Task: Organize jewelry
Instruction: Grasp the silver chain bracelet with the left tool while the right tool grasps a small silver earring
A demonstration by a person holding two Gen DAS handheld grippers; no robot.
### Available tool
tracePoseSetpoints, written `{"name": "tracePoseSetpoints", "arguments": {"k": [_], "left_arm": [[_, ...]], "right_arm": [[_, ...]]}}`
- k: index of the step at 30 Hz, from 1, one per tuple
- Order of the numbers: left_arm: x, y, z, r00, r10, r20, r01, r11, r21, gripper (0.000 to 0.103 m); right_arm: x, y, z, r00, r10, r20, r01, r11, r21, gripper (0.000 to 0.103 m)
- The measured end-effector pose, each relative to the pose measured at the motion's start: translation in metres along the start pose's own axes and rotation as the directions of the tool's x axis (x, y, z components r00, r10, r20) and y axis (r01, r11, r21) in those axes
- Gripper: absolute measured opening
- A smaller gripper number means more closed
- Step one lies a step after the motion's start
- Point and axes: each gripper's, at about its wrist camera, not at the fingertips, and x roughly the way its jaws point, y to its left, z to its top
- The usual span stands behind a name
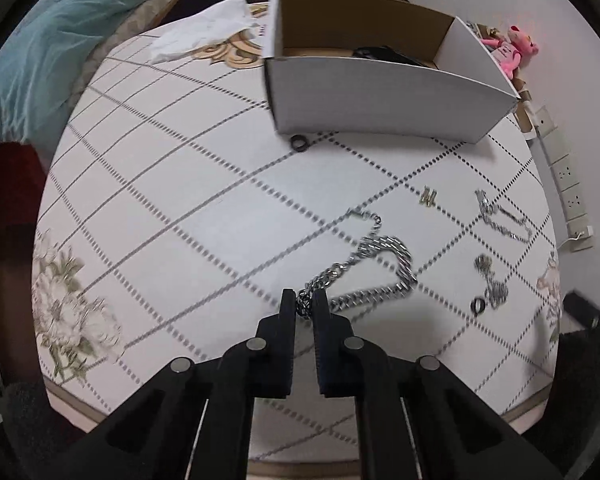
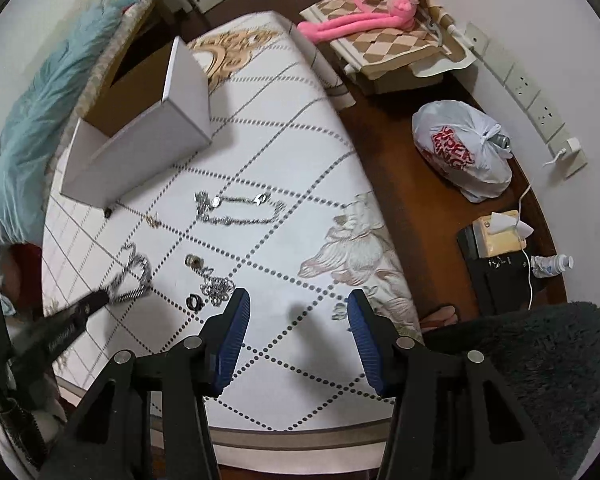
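Over on the left we've got our left tongs (image 1: 304, 298) pinched shut on one end of the chunky silver curb chain (image 1: 384, 266), flat shiny links, the rest looping out across the table (image 1: 160, 208) with its white quilted cover, grey dotted diamond lines and printed flowers. Behind it sits one open cardboard box (image 1: 380, 92), white outside, brown inside, something dark lying in it, and one small black ring (image 1: 299, 143) right against its front wall. Moving right: one little gold piece (image 1: 428, 196), a thin silver chain (image 2: 240, 210) with small flat tags, a fine-link silver bundle (image 2: 216, 288) with a round bit at its top, and a second black ring (image 2: 195, 302) just beside it. Our right tongs (image 2: 296, 312), blue ribbed pads (image 2: 236, 328), hang wide open over bare cover, holding nothing. Far right, a pink plush (image 2: 372, 4) lies on checkered cushions.
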Motion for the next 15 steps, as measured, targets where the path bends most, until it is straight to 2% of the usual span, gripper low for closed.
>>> {"name": "tracePoseSetpoints", "arguments": {"k": [4,6,10,11,15], "left_arm": [[-0.01,0.004,-0.018,1.0,-0.019,0.007,0.019,1.0,-0.003,0.006],[-0.013,0.005,-0.026,1.0,-0.03,0.007,0.03,1.0,0.001,0.006],[-0.007,-0.013,-0.025,0.999,-0.037,0.005,0.037,0.999,0.011,0.006],[0.0,-0.026,-0.015,0.999,-0.037,0.003,0.037,0.999,0.013,0.006],[0.005,-0.028,-0.006,0.999,-0.035,-0.004,0.035,0.999,0.009,0.006]], "right_arm": [[-0.007,-0.014,0.0,0.999,-0.019,0.027,0.018,0.999,0.035,0.053],[-0.002,-0.021,0.001,0.999,-0.029,0.014,0.028,0.998,0.052,0.053],[0.01,-0.02,0.001,0.998,-0.061,0.009,0.061,0.998,0.032,0.053],[0.013,-0.018,0.001,0.997,-0.073,0.008,0.073,0.997,0.022,0.053],[0.02,-0.001,-0.001,1.0,-0.019,0.004,0.019,1.0,-0.016,0.053]]}}
